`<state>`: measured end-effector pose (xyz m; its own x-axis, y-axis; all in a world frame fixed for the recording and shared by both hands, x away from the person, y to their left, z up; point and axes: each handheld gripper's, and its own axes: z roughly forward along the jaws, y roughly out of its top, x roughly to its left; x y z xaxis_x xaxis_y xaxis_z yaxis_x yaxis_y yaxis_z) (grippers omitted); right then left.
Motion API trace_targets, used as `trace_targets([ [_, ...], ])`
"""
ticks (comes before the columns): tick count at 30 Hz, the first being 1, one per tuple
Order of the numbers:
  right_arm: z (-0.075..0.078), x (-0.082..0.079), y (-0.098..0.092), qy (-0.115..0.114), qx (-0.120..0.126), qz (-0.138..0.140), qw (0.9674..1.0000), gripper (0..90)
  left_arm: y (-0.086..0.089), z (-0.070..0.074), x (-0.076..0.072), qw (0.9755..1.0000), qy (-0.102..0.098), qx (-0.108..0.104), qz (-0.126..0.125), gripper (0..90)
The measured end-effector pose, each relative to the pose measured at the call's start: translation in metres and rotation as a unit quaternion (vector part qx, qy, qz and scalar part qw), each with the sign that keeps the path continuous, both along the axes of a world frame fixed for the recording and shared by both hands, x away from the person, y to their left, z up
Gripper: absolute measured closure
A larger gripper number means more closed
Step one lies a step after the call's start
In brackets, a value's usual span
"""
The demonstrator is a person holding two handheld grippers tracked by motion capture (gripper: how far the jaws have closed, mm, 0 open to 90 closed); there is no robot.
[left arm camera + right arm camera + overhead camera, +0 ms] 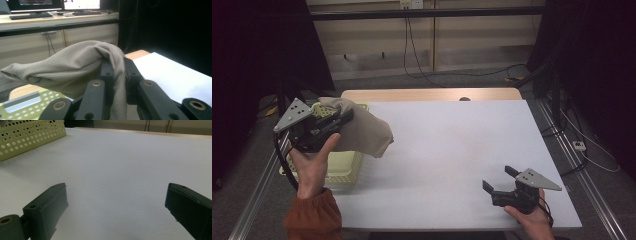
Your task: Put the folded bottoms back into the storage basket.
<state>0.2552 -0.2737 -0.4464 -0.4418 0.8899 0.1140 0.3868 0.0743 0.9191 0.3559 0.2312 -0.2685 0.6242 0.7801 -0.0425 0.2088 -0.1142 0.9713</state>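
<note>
Over the yellow basket [343,170], the left gripper [343,118] has its fingers clamped on a beige cloth [364,132]; the right gripper [499,179] rests on the counter [452,145], fingers wide apart.

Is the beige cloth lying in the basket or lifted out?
Lifted: the cloth hangs bunched from the shut left gripper, above the basket.
</note>
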Motion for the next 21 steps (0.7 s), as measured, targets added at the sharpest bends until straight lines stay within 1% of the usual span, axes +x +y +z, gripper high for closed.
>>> trace_targets([
  [1,0.0,0.0,0.0,0.0,0.0,0.0,1.0,3.9,0.003,0.001,0.0,1.0,-0.001,0.002,0.001,81.2],
  [5,0.0,0.001,0.0,0.0,0.001,0.0,1.0,3.9,0.013,0.002,-0.002,1.0,-0.001,-0.004,0.009,81.2],
  [10,0.0,0.001,0.0,-0.001,-0.002,0.002,1.0,3.8,0.024,0.004,-0.004,0.9997,0.001,-0.015,0.021,81.2],
  [13,0.0,0.0,0.0,-0.001,-0.003,0.004,1.0,3.9,0.031,0.007,-0.006,0.9995,-0.001,-0.02,0.025,81.2],
  [15,-0.001,0.001,0.0,0.003,0.004,0.001,1.0,3.8,0.037,0.011,-0.006,0.9994,-0.005,-0.02,0.029,81.2],
  [17,-0.001,0.001,-0.001,0.003,0.006,-0.001,1.0,3.8,0.041,0.012,-0.007,0.9991,-0.004,-0.022,0.036,81.2],
  [21,0.0,0.0,0.0,0.002,0.003,-0.001,1.0,3.8,0.048,0.011,-0.004,0.9991,0.005,-0.002,0.043,81.2],
])
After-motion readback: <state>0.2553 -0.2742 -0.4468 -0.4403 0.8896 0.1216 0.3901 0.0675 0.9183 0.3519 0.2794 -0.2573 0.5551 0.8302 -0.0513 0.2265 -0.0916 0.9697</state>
